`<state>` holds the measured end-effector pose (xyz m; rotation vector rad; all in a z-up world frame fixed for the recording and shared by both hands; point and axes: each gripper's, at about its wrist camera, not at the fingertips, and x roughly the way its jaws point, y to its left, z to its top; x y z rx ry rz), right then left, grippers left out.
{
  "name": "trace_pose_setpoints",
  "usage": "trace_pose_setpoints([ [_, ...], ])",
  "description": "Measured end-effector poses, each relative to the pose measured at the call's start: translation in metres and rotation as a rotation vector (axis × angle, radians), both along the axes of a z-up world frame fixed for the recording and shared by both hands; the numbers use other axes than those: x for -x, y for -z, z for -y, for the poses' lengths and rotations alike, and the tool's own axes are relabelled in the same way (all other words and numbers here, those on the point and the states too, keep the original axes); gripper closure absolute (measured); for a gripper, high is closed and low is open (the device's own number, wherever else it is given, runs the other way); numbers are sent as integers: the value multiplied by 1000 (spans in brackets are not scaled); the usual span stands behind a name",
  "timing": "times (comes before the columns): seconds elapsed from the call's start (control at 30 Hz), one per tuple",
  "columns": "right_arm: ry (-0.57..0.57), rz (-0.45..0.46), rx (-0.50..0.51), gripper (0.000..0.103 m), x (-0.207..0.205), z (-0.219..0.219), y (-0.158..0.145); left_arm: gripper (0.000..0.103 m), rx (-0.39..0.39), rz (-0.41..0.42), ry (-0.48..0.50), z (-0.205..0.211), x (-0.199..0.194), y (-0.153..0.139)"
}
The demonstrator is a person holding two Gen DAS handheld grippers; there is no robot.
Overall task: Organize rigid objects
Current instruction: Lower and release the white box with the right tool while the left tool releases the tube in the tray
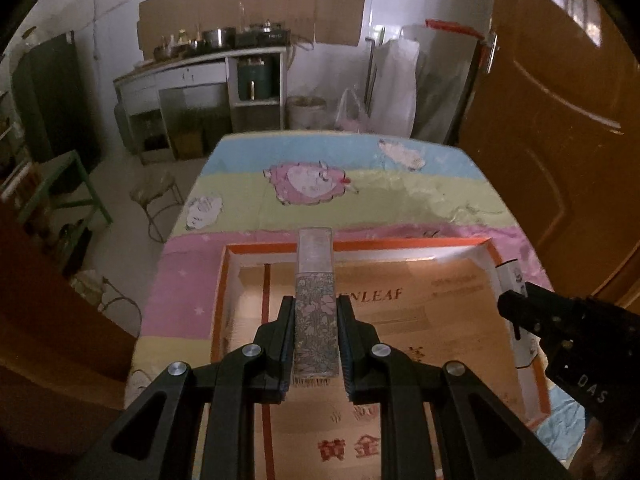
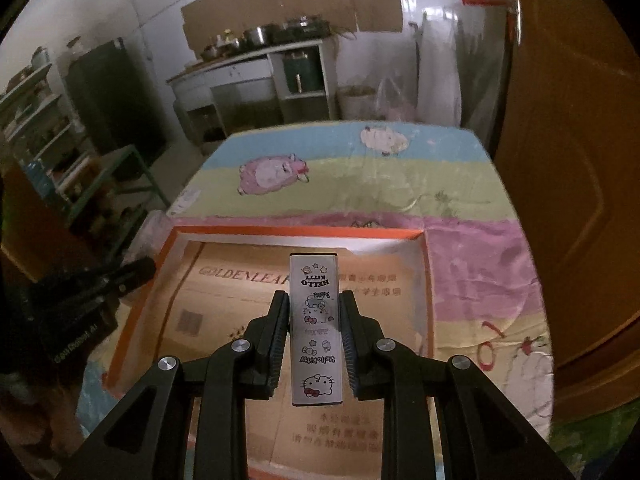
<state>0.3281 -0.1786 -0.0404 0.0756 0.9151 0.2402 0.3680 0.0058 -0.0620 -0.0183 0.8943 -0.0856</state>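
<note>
Item: we carry two slim boxes above the orange-rimmed tray, centre frame. Left hand-held gripper clenched on the floral box; right hand-held gripper clenched on the Hello Kitty box. Risk, as we judge: the smooth, narrow boxes may slip or tilt when we set them down.

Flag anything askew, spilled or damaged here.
Nothing stands out. The left tool grips a floral-patterned rectangular box, the right tool a white Hello Kitty box, both straight above the orange-rimmed cardboard tray.

Tray on table; cabinet behind
</note>
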Motion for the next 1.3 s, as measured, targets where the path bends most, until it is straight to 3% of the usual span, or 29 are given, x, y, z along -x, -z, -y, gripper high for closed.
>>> trace_pose_setpoints([
  [0.27, -5, -71, 23, 77, -22, -7, 36, 83, -16, -96, 11, 3, -22, 37],
  [0.5, -7, -91, 40, 77, -30, -9, 49, 83, -18, -140, 16, 4, -30, 55],
  [1.07, -8, -135, 69, 76, -39, -14, 73, 82, -32, -146, 48, 7, -32, 69],
  [1.23, -9, -134, 89, 75, -39, -15, 75, 77, 7, -148, 39, 3, -33, 68],
  [1.3, -4, -131, 93, 72, -37, -15, 74, 69, 14, -148, 36, 2, -31, 67],
])
